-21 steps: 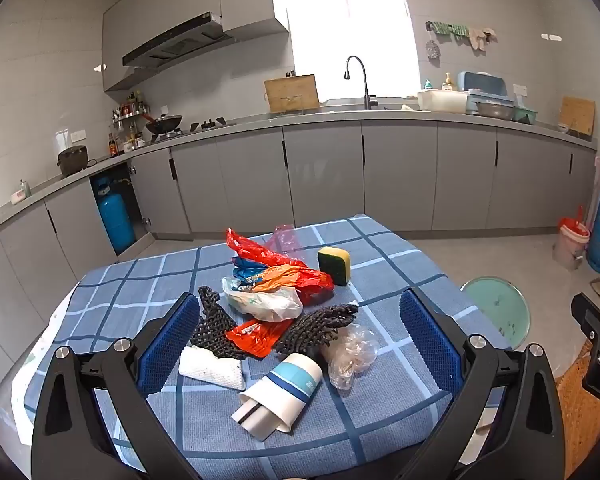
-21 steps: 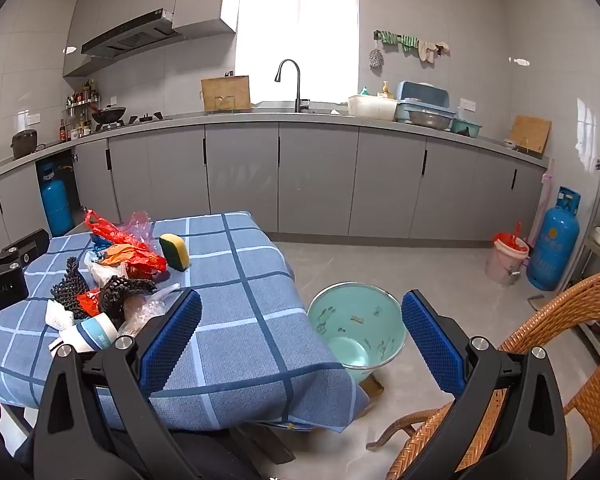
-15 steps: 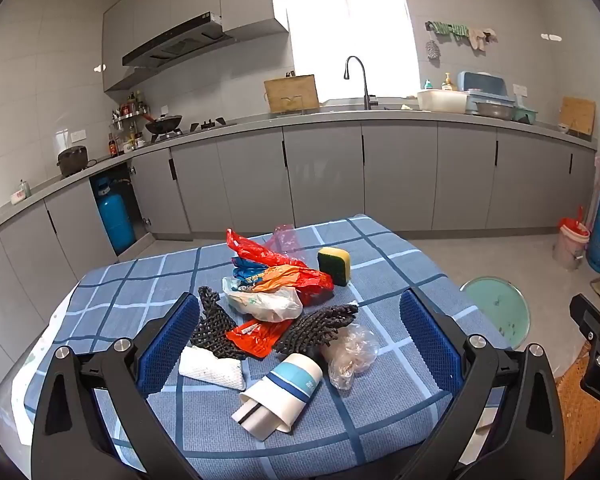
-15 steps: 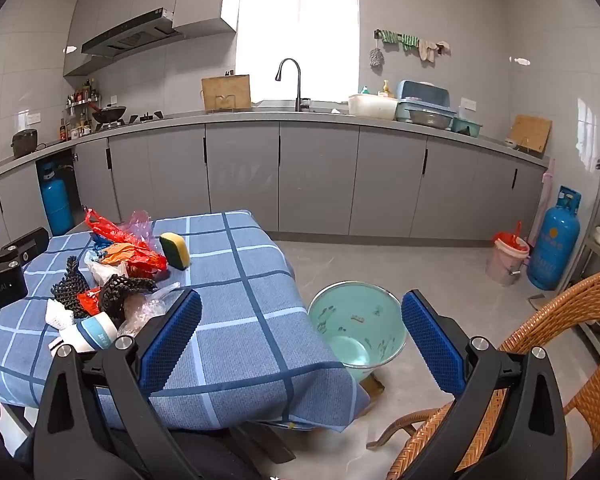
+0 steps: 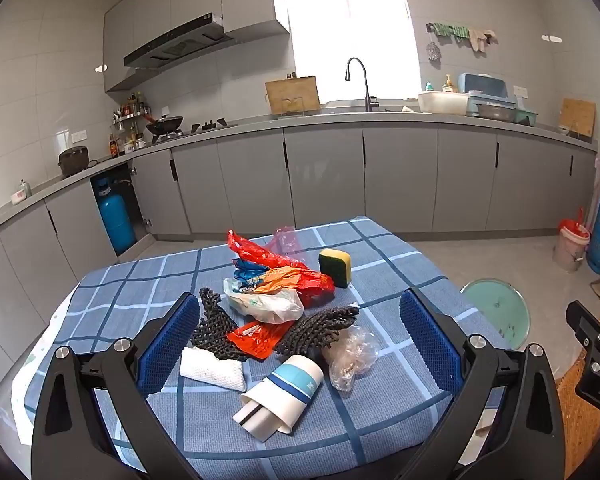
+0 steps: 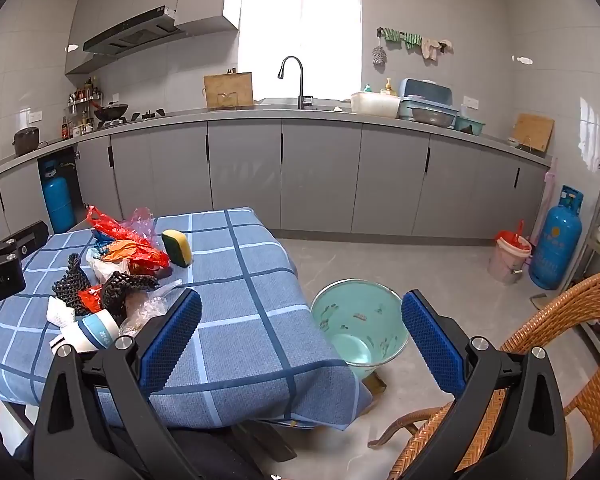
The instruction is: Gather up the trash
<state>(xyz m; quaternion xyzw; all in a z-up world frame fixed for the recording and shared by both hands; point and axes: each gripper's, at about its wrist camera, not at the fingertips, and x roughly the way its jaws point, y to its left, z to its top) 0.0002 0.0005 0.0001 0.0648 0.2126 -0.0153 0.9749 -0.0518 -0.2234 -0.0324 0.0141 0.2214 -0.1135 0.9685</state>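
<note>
A pile of trash lies on the blue checked tablecloth (image 5: 140, 288): a flattened paper cup (image 5: 280, 394), a white tissue (image 5: 212, 368), black foam netting (image 5: 316, 328), a clear plastic bag (image 5: 352, 354), red and orange wrappers (image 5: 276, 264). My left gripper (image 5: 300, 348) is open and empty, just in front of the pile. My right gripper (image 6: 300, 344) is open and empty, near the table's right edge, facing a light green trash bin (image 6: 360, 324) on the floor. The pile shows left in the right wrist view (image 6: 112, 280).
A yellow-green sponge (image 5: 335, 267) stands on the table behind the pile. A wicker chair (image 6: 560, 352) is at the right. Blue gas cylinder (image 6: 554, 240) and a red-lidded bucket (image 6: 508, 256) stand by the grey cabinets (image 6: 320, 184).
</note>
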